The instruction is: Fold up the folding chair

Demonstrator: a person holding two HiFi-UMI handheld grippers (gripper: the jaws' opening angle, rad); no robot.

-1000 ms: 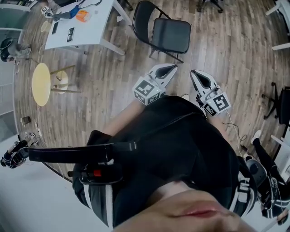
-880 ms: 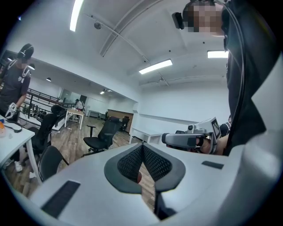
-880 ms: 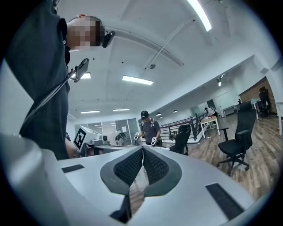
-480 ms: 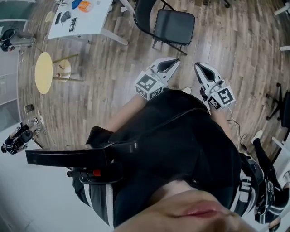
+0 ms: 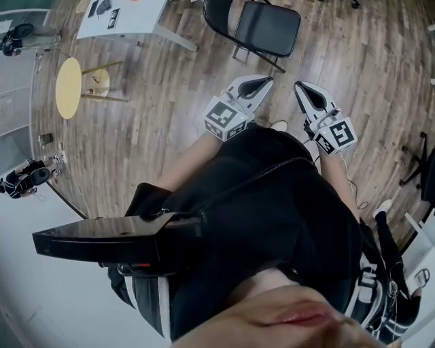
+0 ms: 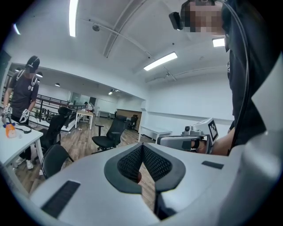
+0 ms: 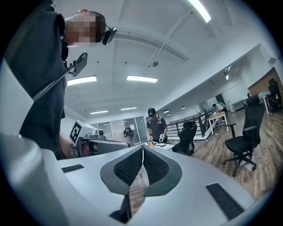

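Observation:
The black folding chair [image 5: 266, 27] stands unfolded on the wood floor at the top of the head view, its seat facing me. In the left gripper view its backrest [image 6: 54, 160] shows low on the left. My left gripper [image 5: 265, 81] [image 6: 142, 149] is held out in front of my body, shut and empty, a short way before the chair. My right gripper [image 5: 300, 86] [image 7: 142, 151] is beside it on the right, also shut with nothing in it. Neither touches the chair.
A white table [image 5: 121, 19] with small items stands at the top left, with a round yellow stool [image 5: 68, 87] below it. A person [image 6: 24, 95] works at that table. Black office chairs [image 6: 110, 134] [image 7: 242, 140] stand further off. A cable [image 5: 350, 178] trails on the floor at right.
The chair, the table and both grippers have slid upward in the head view as my view shifted. Both grippers stayed shut, side by side, still short of the chair.

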